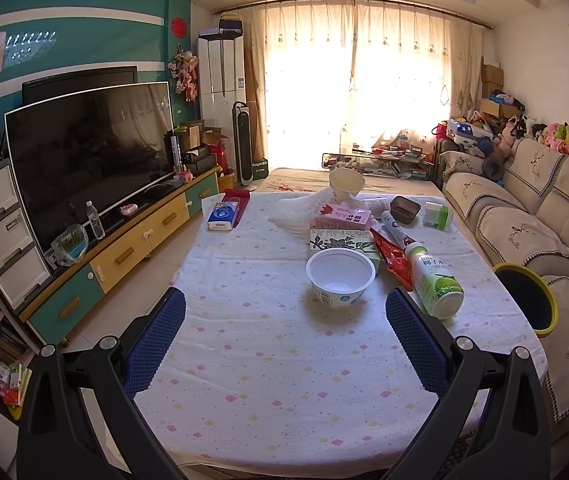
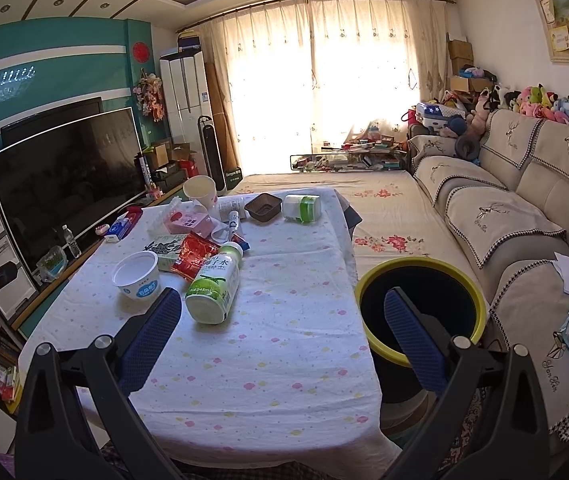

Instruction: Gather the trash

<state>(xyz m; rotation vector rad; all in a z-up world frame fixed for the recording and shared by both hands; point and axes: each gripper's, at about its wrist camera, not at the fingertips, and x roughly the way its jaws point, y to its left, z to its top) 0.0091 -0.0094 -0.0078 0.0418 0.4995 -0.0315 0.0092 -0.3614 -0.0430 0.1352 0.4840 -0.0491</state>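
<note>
Trash lies on a table with a white dotted cloth (image 1: 268, 360): an empty white bowl (image 1: 340, 276), a green-and-white bottle on its side (image 1: 434, 284), a red wrapper (image 1: 394, 258), a pink carton (image 1: 340, 216), a paper cup (image 1: 346, 184) and a brown tray (image 1: 404, 209). My left gripper (image 1: 284, 340) is open and empty, above the near cloth, short of the bowl. My right gripper (image 2: 282, 336) is open and empty over the table's right edge; the bottle (image 2: 214, 284) lies just beyond its left finger. A black bin with a yellow rim (image 2: 420, 312) stands beside the table, behind the right finger.
A beige sofa (image 2: 504, 216) runs along the right. A TV (image 1: 88, 148) on a low cabinet stands left. A blue tissue pack (image 1: 222, 216) and a green-lidded jar (image 1: 436, 215) also sit on the table. A mattress with floral cover (image 2: 384, 208) lies beyond it.
</note>
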